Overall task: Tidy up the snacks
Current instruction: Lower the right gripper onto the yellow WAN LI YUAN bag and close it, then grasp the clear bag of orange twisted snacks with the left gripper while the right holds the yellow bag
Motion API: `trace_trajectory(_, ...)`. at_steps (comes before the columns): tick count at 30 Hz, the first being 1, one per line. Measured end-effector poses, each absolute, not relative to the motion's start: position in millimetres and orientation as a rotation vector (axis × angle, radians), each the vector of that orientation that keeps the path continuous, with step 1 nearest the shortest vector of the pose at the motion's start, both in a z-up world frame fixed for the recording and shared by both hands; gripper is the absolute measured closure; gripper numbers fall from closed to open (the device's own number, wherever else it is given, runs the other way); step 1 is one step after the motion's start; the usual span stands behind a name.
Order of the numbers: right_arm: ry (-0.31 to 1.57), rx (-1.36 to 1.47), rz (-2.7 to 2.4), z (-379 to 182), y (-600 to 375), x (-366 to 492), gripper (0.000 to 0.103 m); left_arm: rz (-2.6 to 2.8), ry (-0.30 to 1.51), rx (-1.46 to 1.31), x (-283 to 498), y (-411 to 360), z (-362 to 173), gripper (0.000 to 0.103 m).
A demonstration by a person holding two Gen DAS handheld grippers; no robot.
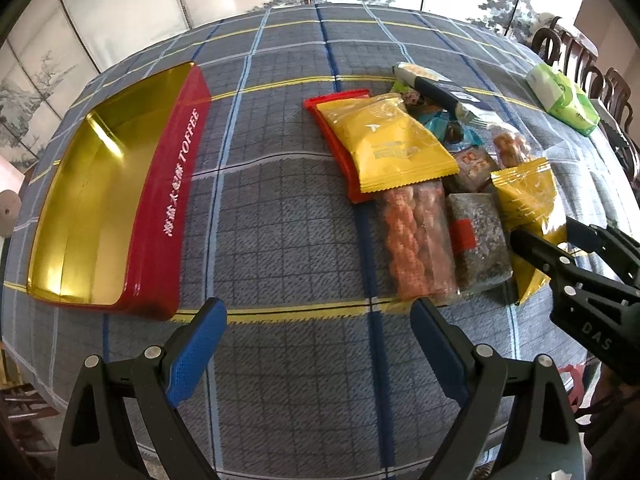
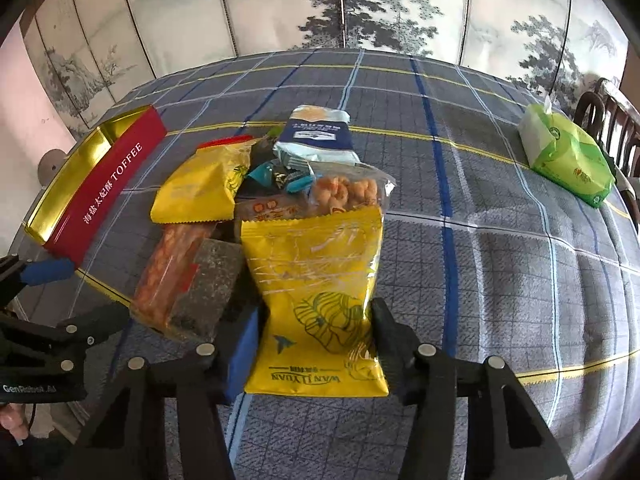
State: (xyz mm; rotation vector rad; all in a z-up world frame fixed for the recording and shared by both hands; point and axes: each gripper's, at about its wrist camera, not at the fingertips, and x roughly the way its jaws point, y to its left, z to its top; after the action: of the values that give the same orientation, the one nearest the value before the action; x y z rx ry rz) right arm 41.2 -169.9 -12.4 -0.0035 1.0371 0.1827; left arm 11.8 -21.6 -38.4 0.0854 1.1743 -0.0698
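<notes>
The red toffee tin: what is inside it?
Only the bare golden lining of the tin shows; no snack is in it. The left-wrist view shows most of the floor; the right-wrist view sees only a strip, because the red wall hides the rest.

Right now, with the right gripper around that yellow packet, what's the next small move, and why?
Probably finish closing, then lift. The right gripper straddles the yellow packet, fingers at both its edges. The toffee tin sits open and empty, and the left gripper hangs open, holding nothing.

A home dining room: plaid-clothed table (image 1: 280,208), carved wooden chairs (image 1: 576,60), painted landscape folding screen (image 2: 280,8).
</notes>
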Motion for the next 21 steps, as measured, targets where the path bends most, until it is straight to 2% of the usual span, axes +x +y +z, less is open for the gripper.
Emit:
trace_trajectory(11, 1.029, 0.051, 0.117, -11.5, -206.8, 34.8, 0.049, -0.126, 1.178, 0.063, 30.6, -36.8, -37.0, 0.013)
trace_trajectory(13, 1.03, 0.064, 0.109, -12.7, -211.7, 33.7, 0.049, -0.138, 1.191, 0.066, 34.3, -40.1, -39.4, 0.022)
trace_trajectory(17, 1.029, 0.09, 0.111, -14.3, -218.9, 32.2, 0.049, -0.181, 1.208, 0.031, 40.0, -43.5, -41.9, 0.027)
trace_trajectory(19, 1.03, 0.099, 0.115, -15.5, -219.9, 32.5, 0.049, -0.201, 1.215, 0.021, 43.4, -45.7, -42.0, 0.034)
trace_trajectory(21, 1.031, 0.102, 0.117, -16.7, -220.7, 32.2, 0.049, -0.217, 1.219, 0.0, 44.1, -47.6, -41.0, 0.035)
